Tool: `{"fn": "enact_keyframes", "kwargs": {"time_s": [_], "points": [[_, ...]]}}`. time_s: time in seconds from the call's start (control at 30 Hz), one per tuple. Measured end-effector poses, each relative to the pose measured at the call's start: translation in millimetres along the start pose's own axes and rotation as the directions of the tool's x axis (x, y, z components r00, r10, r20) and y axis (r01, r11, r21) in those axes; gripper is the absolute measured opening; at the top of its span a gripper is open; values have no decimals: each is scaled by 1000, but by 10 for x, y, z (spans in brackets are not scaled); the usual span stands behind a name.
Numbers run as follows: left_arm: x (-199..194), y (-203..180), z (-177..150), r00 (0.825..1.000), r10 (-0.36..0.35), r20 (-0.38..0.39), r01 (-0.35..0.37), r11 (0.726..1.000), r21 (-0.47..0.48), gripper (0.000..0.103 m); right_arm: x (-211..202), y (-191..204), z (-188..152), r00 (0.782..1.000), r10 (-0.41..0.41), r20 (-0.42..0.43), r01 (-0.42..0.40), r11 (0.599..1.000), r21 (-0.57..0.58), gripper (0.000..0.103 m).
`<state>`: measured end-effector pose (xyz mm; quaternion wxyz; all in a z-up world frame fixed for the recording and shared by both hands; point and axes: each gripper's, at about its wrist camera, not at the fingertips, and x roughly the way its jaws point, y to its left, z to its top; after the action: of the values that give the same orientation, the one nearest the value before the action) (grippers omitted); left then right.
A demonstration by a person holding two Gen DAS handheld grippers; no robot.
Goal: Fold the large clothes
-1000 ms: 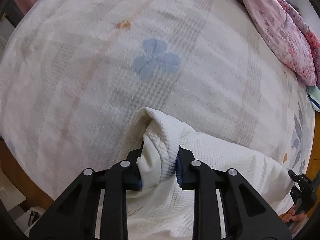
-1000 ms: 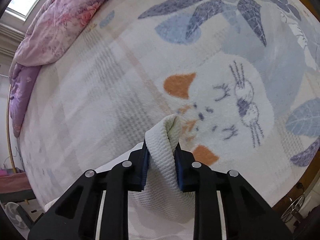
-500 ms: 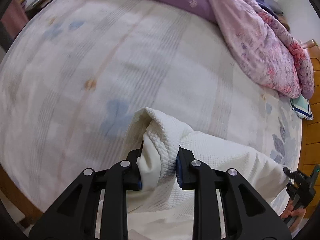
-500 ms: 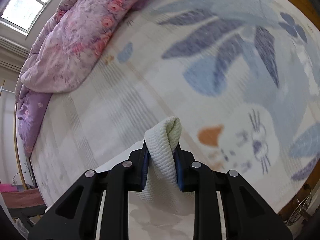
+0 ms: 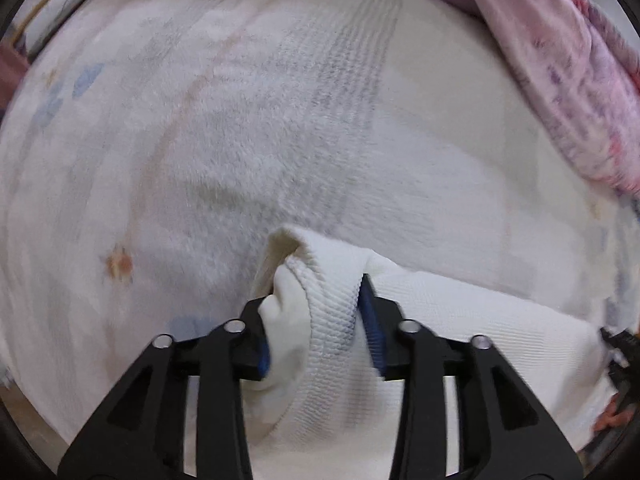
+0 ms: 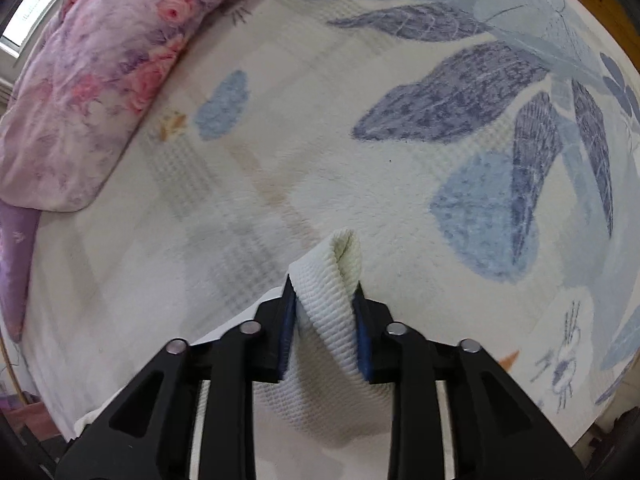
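Observation:
A white ribbed knit garment (image 5: 460, 312) hangs stretched between my two grippers above a bed. My left gripper (image 5: 316, 312) is shut on a bunched corner of it, a fold sticking out past the fingertips. My right gripper (image 6: 324, 312) is shut on another ribbed edge of the garment (image 6: 332, 280), which droops below the jaws. In the left wrist view the right gripper (image 5: 618, 344) shows at the far right edge, at the other end of the cloth. The garment's lower part is hidden under the grippers.
The bed is covered by a fluffy white blanket (image 5: 240, 140) with blue leaf and rabbit prints (image 6: 480, 92). A pink floral quilt (image 6: 100, 72) lies heaped along the far side, also in the left wrist view (image 5: 580, 88). A purple pillow (image 6: 16, 264) sits behind it.
Both grippers have carried the garment forward across the bed toward the quilt. The blanket pattern has slid back beneath them. The grips are unchanged.

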<state>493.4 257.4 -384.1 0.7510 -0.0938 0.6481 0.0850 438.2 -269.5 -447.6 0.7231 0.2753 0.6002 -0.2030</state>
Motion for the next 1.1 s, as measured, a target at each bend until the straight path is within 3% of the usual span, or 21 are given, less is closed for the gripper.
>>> {"fn": "enact_keyframes", "kwargs": {"time_s": [0.03, 0.07, 0.1, 0.2, 0.3, 0.4, 0.47, 0.5, 0.53, 0.6, 0.63, 0.67, 0.7, 0.8, 0.9, 1.03, 1.1], "points": [[47, 3, 2, 999, 42, 1, -42, 999, 17, 60, 31, 27, 5, 997, -71, 16, 71, 997, -33, 53], [64, 7, -1, 997, 77, 6, -77, 997, 29, 74, 28, 36, 5, 994, -108, 29, 110, 993, -45, 73], [67, 21, -10, 995, 99, 13, -100, 994, 43, 78, 8, 34, 1, 989, -142, 46, 144, 988, -49, 84], [-35, 86, -51, 995, 98, 11, -98, 993, 59, 80, -166, -28, -35, 988, -131, 85, 134, 990, -39, 85], [-280, 88, -160, 987, 155, 53, -160, 981, 113, 80, -470, -16, -154, 986, -105, 131, 116, 990, -85, 86], [-603, -17, -440, 983, 135, 127, -158, 968, 196, 80, -805, 182, -553, 988, 23, 154, 23, 957, -290, 90], [-740, -148, -745, 986, 76, 147, -115, 954, 278, 80, -914, 285, -852, 985, 75, 157, -5, 915, -404, 84], [-763, -207, -866, 987, 50, 152, -95, 948, 305, 79, -929, 321, -1037, 984, 102, 146, -26, 894, -448, 74], [-776, -269, -1016, 987, 5, 159, -60, 939, 340, 78, -881, 364, -1250, 984, 162, 76, -105, 865, -491, 68], [-679, -461, -1335, 988, -59, 143, -7, 907, 421, 60, -644, 486, -1624, 977, 195, -80, -207, 810, -548, 43], [-585, -524, -1442, 993, -69, 97, 20, 897, 441, 52, -545, 522, -1746, 979, 175, -106, -204, 800, -564, 41], [-500, -551, -1534, 995, -84, 50, 53, 894, 445, 36, -440, 528, -1855, 979, 156, -127, -201, 797, -569, 37], [-364, -548, -1665, 995, -96, -10, 91, 899, 429, 28, -300, 498, -1989, 979, 130, -160, -198, 806, -558, 35], [-108, -394, -2070, 993, -67, -96, 98, 921, 376, 28, -99, 279, -2311, 975, 43, -220, -158, 828, -538, 33], [-136, -161, -2305, 981, -92, -172, 140, 946, 294, 28, -213, 60, -2627, 969, -28, -246, -121, 812, -571, 33], [-23, -38, -2445, 980, -110, -168, 151, 955, 256, 29, -59, -200, -2805, 961, -76, -266, -88, 827, -555, 32], [-75, -90, -2385, 977, -85, -194, 133, 959, 252, 34, -67, -156, -2775, 958, -97, -271, -74, 827, -557, 39]]}}
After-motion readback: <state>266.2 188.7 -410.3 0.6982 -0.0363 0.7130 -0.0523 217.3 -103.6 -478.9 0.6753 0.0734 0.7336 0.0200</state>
